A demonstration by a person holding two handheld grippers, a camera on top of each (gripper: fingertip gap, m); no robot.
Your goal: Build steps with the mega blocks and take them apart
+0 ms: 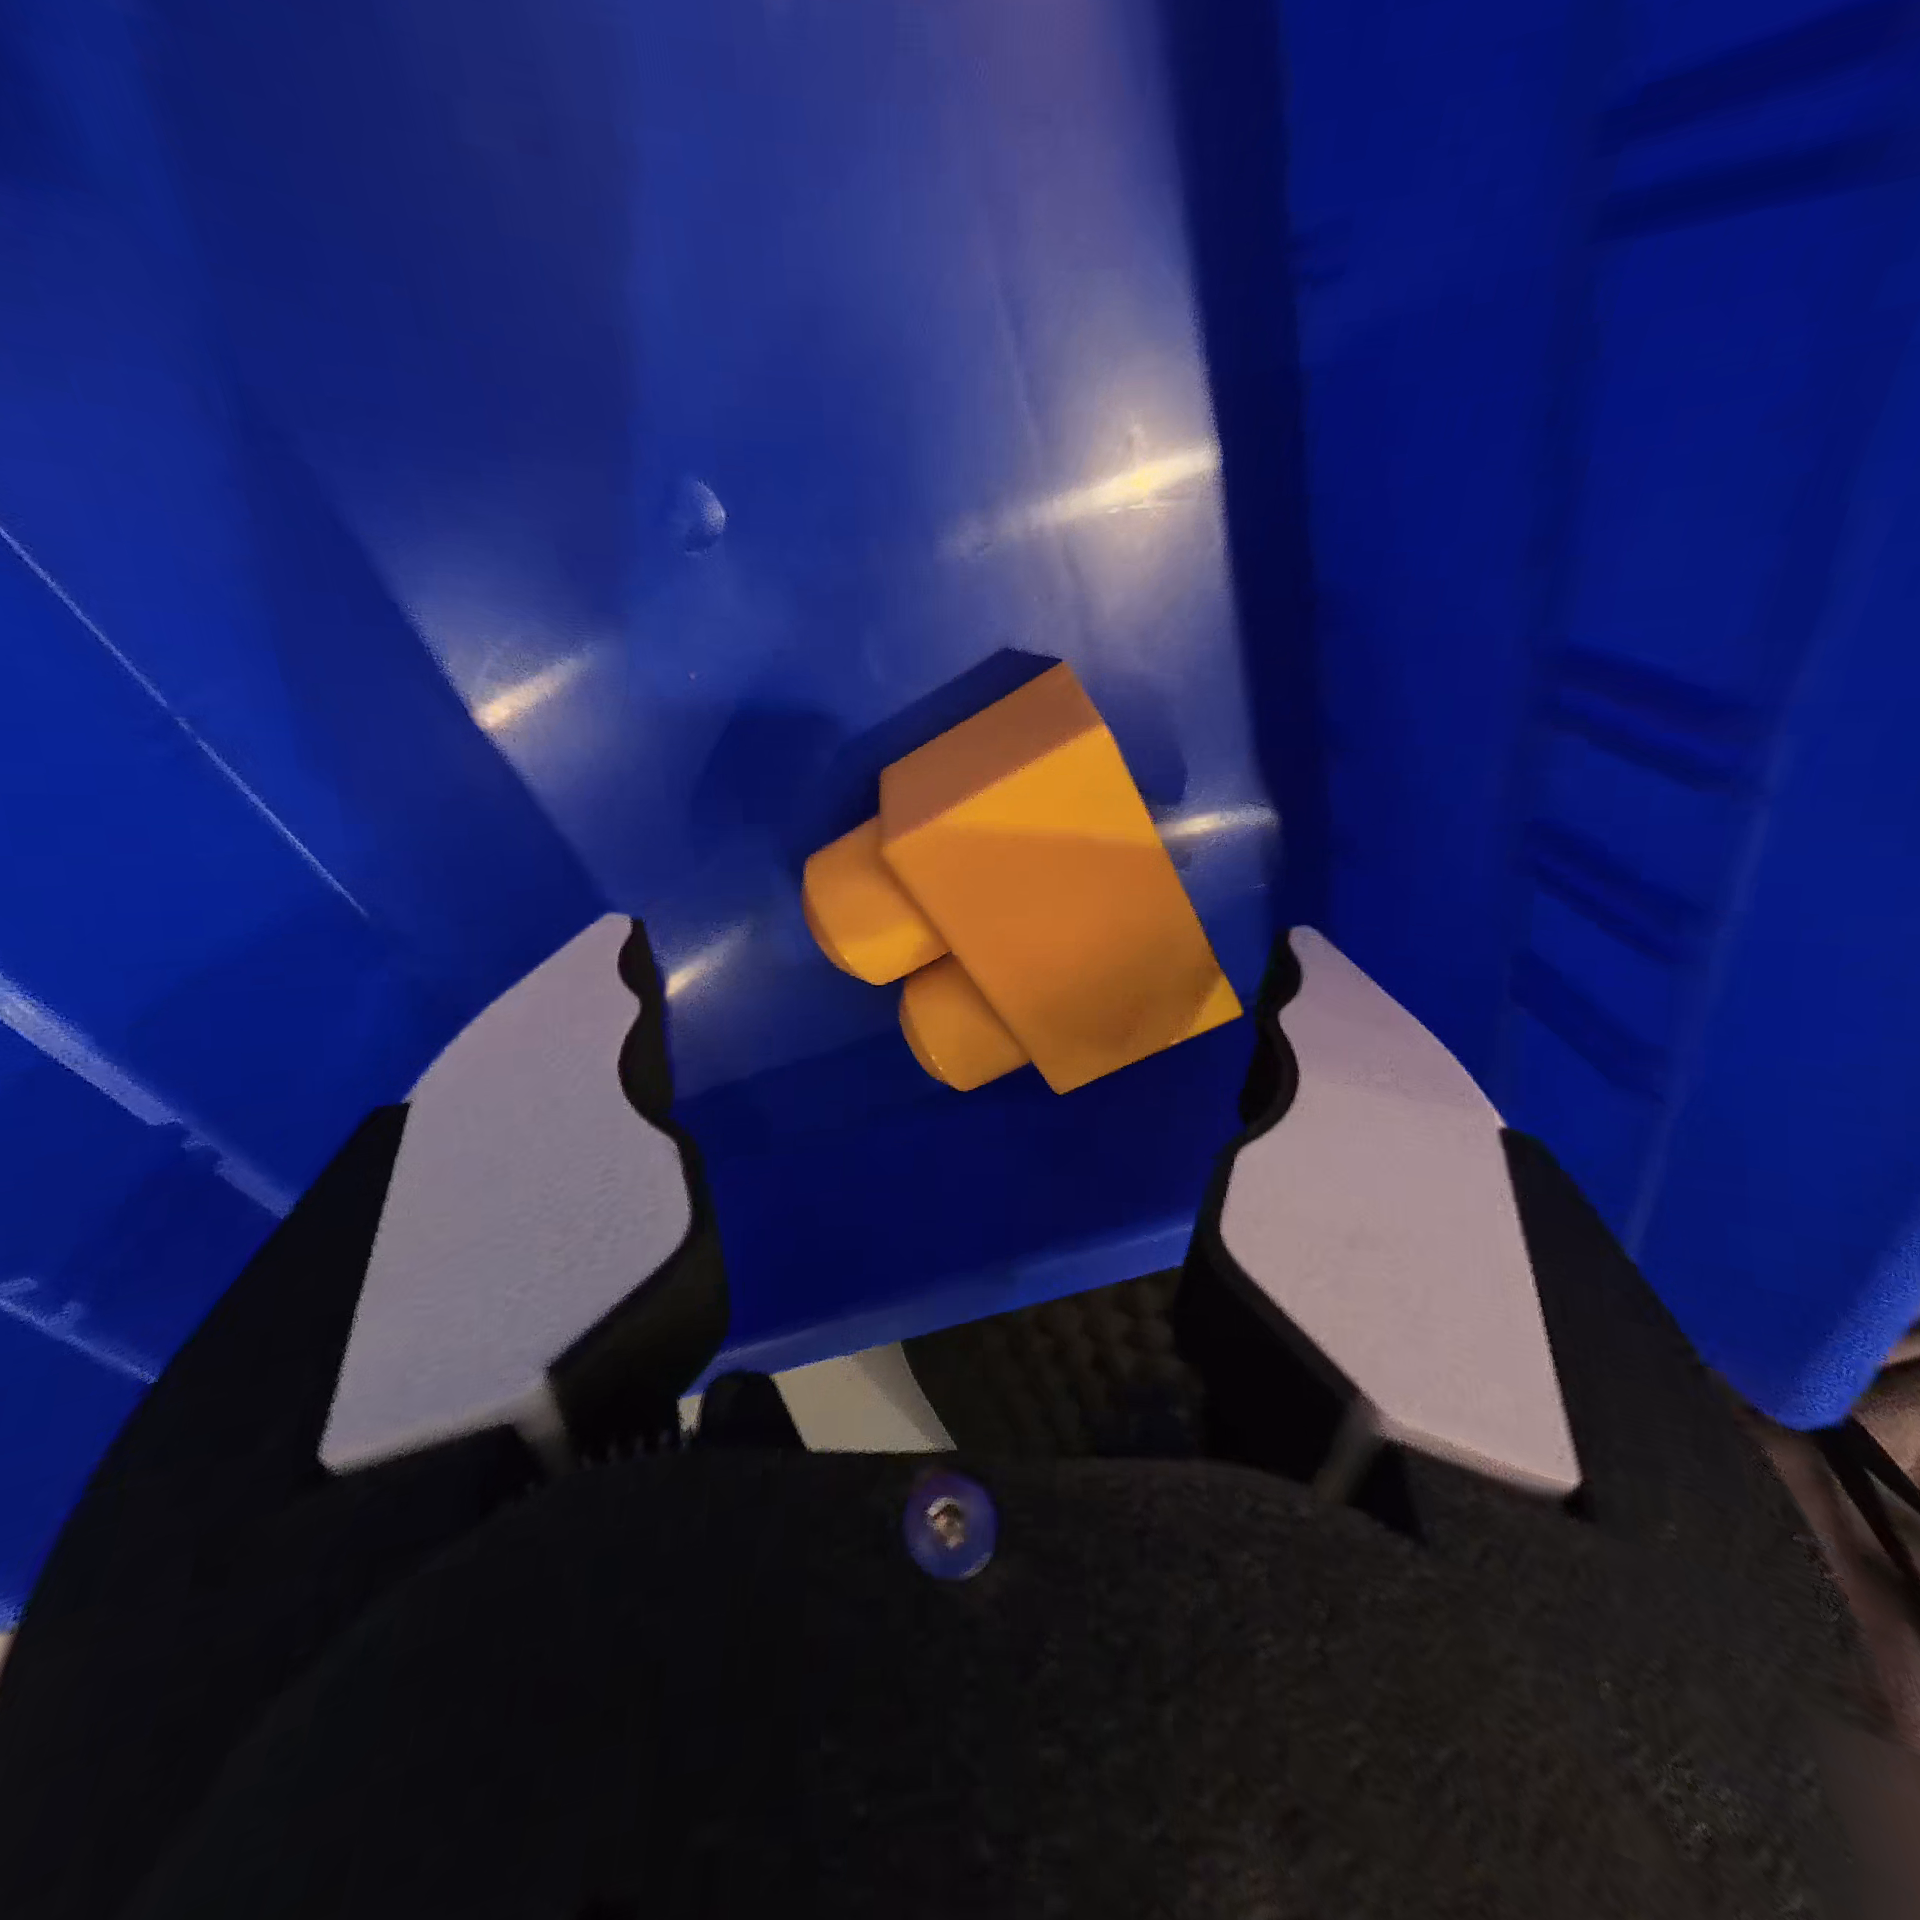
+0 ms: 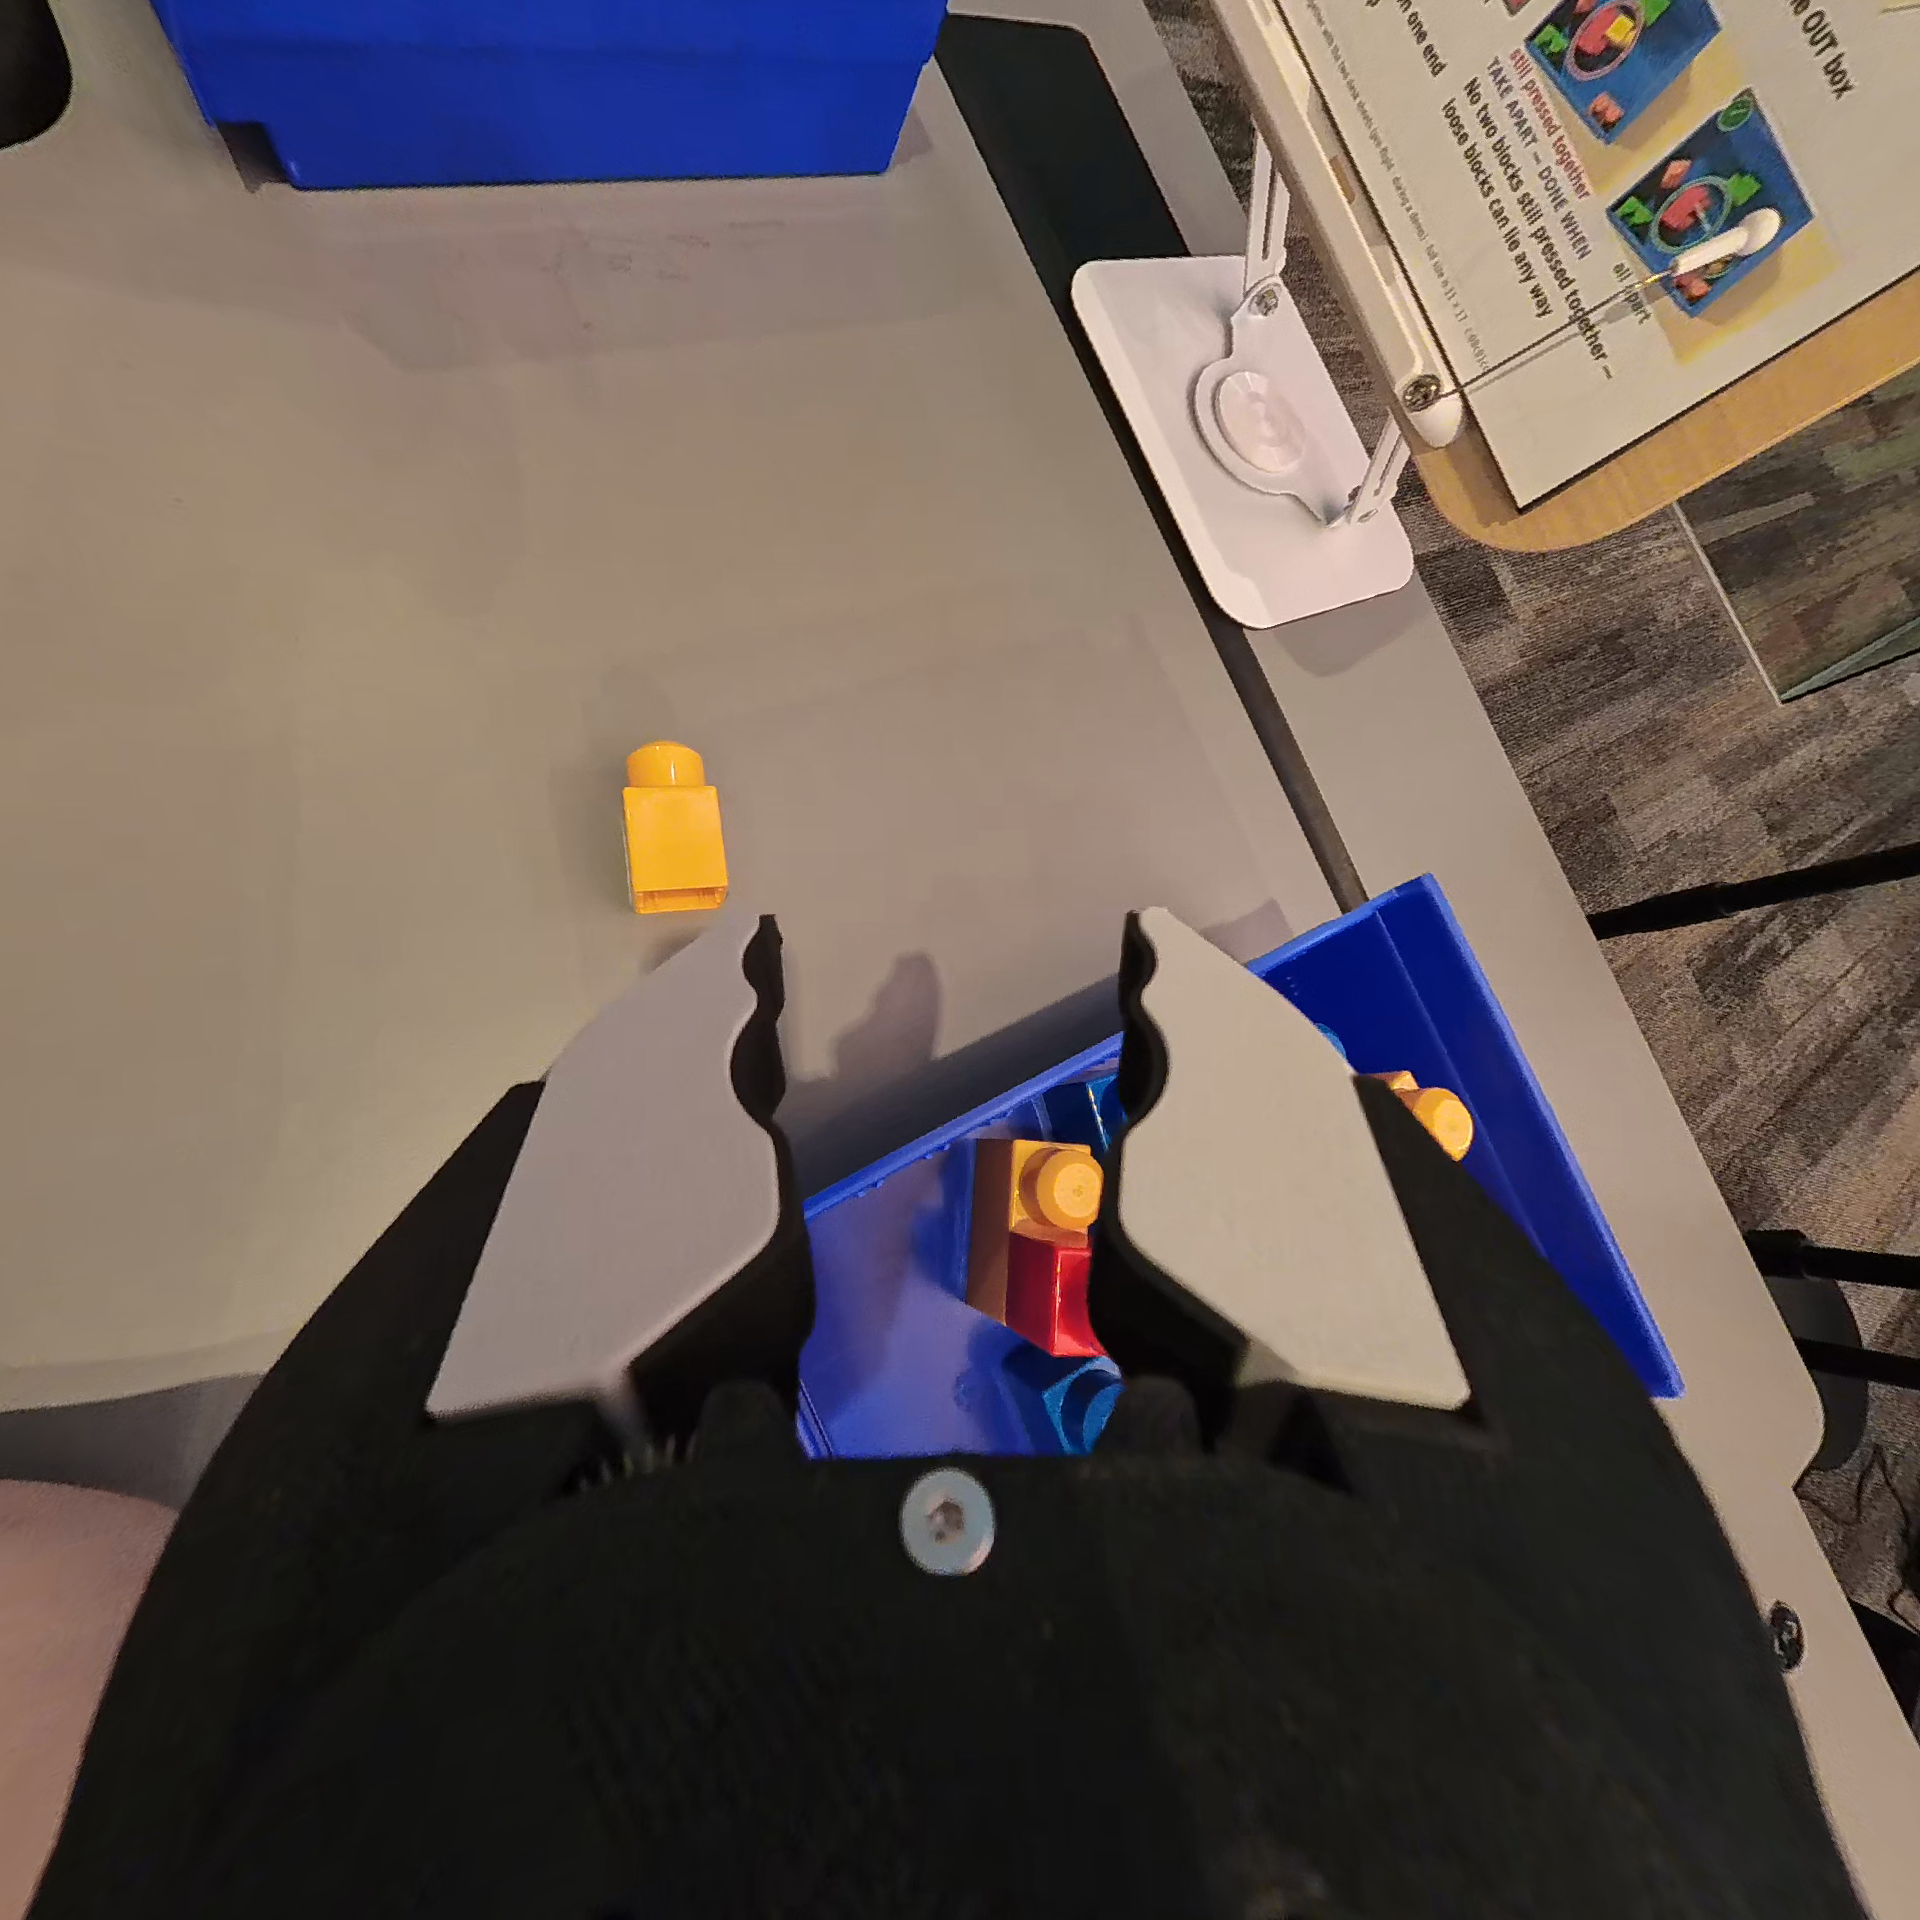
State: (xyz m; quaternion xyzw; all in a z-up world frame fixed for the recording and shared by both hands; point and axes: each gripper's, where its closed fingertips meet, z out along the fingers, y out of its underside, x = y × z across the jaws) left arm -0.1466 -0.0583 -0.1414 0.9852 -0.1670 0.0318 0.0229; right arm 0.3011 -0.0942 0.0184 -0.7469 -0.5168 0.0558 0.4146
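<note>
In the left wrist view my left gripper [image 1: 961, 935] is open and empty, reaching into a blue bin [image 1: 623, 364]. A two-stud orange block [image 1: 1039, 883] lies on its side on the bin floor, just ahead of and between the fingertips, untouched. In the right wrist view my right gripper [image 2: 951, 930] is open and empty above the grey table [image 2: 416, 520]. A small one-stud yellow block [image 2: 673, 836] lies on the table just ahead-left of the left fingertip. Below the gripper a second blue bin [image 2: 1455, 1039] holds a yellow block [image 2: 1039, 1195], a red block [image 2: 1060, 1299] and blue blocks.
A blue bin [image 2: 561, 94] stands at the table's far edge. A white stand base [image 2: 1236, 436] sits at the right table edge, holding an instruction board [image 2: 1621, 208]. The table's right edge drops to patterned carpet [image 2: 1662, 727].
</note>
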